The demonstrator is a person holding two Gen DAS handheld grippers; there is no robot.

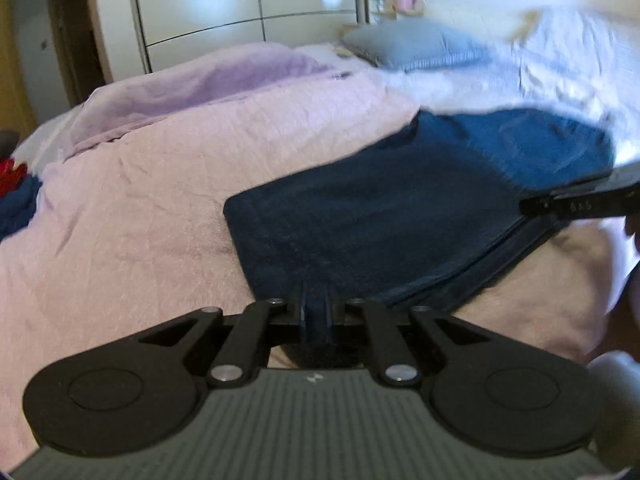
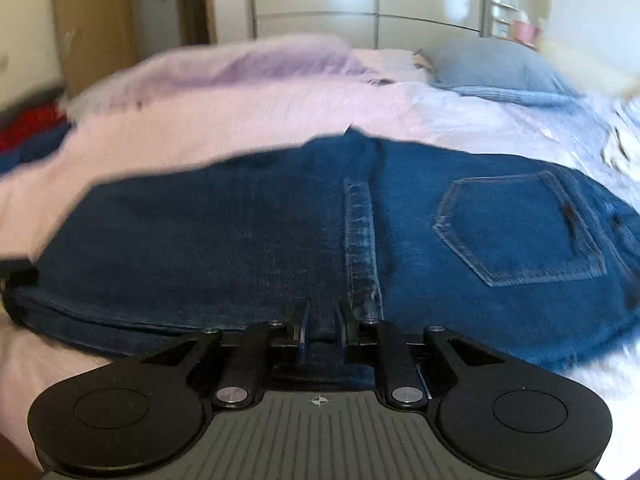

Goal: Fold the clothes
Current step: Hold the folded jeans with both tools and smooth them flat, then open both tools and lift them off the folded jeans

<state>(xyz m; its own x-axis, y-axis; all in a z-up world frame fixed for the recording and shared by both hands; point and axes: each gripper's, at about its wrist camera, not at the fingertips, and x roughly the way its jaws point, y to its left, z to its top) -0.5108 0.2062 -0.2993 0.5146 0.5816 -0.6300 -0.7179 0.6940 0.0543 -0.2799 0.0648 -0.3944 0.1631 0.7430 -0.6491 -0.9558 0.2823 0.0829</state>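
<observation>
I hold both low over the bed (image 1: 140, 200): my left gripper (image 1: 316, 312) and right gripper (image 2: 322, 328) each pinch the folded jeans' (image 2: 240, 232) near edge.

Being lit softly and evenly by daylight, with pale glare blooming on the glossy white wardrobe doors (image 1: 248, 4). Smearing with motion blur toward the right, worst over the rumpled white bedding (image 1: 560, 52). Bending straight lines at the fisheye edges, darkening in the corners. Casting only faint shadows beneath the folded dark blue denim jeans (image 2: 240, 232).
</observation>
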